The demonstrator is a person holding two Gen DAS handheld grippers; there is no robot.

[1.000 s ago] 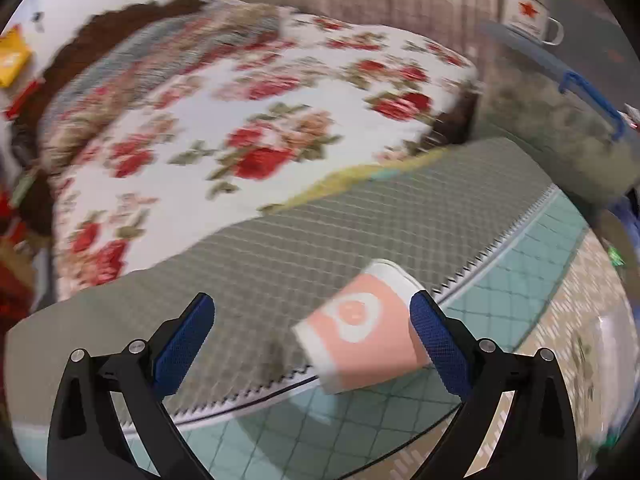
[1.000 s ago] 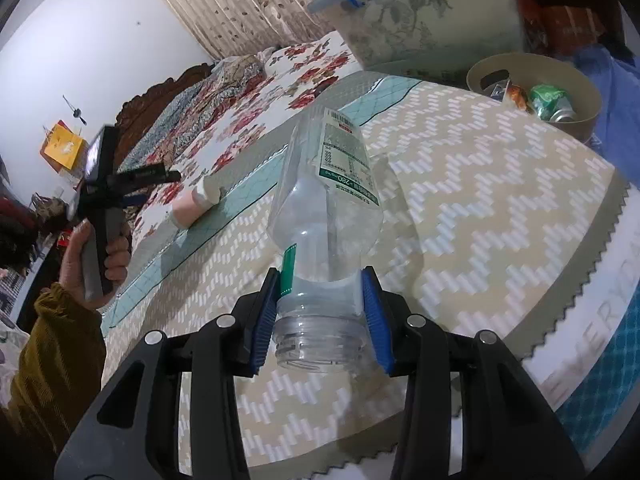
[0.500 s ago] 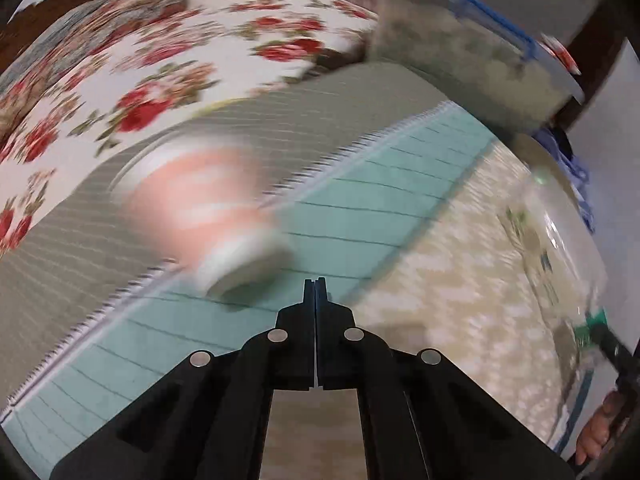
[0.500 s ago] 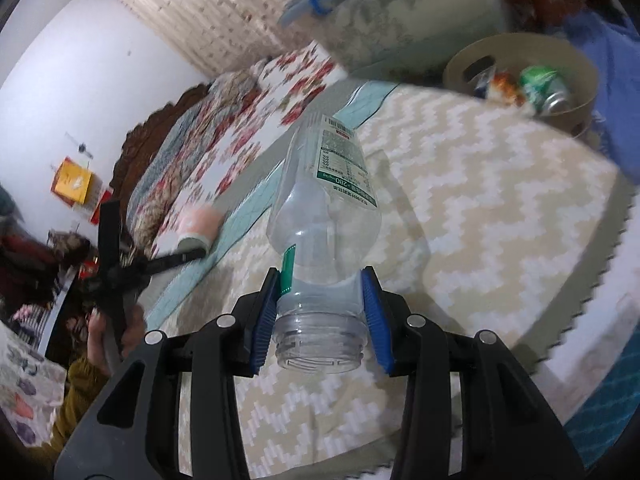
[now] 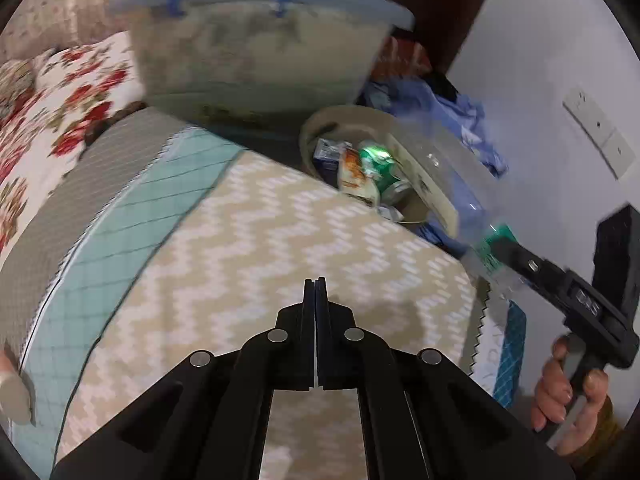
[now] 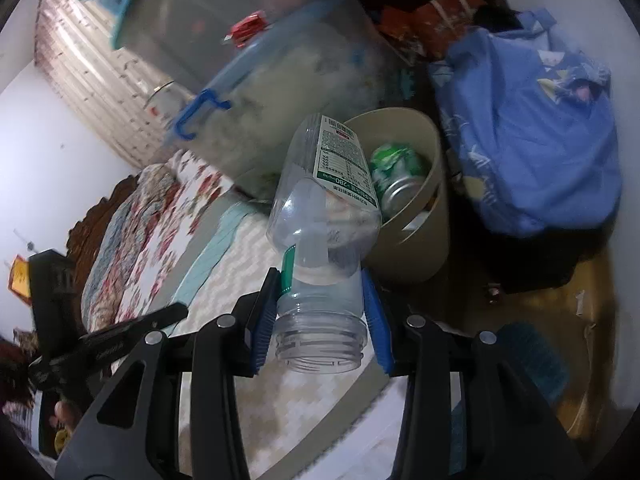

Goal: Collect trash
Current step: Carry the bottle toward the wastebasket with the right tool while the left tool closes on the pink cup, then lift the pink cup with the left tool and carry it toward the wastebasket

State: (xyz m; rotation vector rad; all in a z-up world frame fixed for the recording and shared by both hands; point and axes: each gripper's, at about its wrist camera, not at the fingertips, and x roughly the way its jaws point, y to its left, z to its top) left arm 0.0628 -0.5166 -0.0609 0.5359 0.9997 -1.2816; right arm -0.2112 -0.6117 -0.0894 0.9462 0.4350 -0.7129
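Note:
My right gripper (image 6: pixel 320 314) is shut on the neck of a clear plastic bottle (image 6: pixel 324 216) with a green-and-white label, holding it tilted up toward a beige trash bin (image 6: pixel 404 236). The bin holds a green can (image 6: pixel 396 172) and wrappers. In the left wrist view the bin (image 5: pixel 328 124) sits past the table's far edge, with the bottle (image 5: pixel 452 184) blurred over it. My left gripper (image 5: pixel 316 284) is shut and empty above the zigzag mat. A pink paper cup (image 5: pixel 12 384) shows at the far left edge.
A large lidded storage box (image 5: pixel 256 48) with blue handles stands behind the bin. A blue cloth bag (image 6: pixel 528 132) lies right of the bin. A flowered bed (image 5: pixel 48 92) lies to the left. The zigzag mat (image 5: pixel 256 248) covers the table.
My left gripper shut without the cup and swung right; the cup now lies at the far left. My right gripper carried the bottle to the bin.

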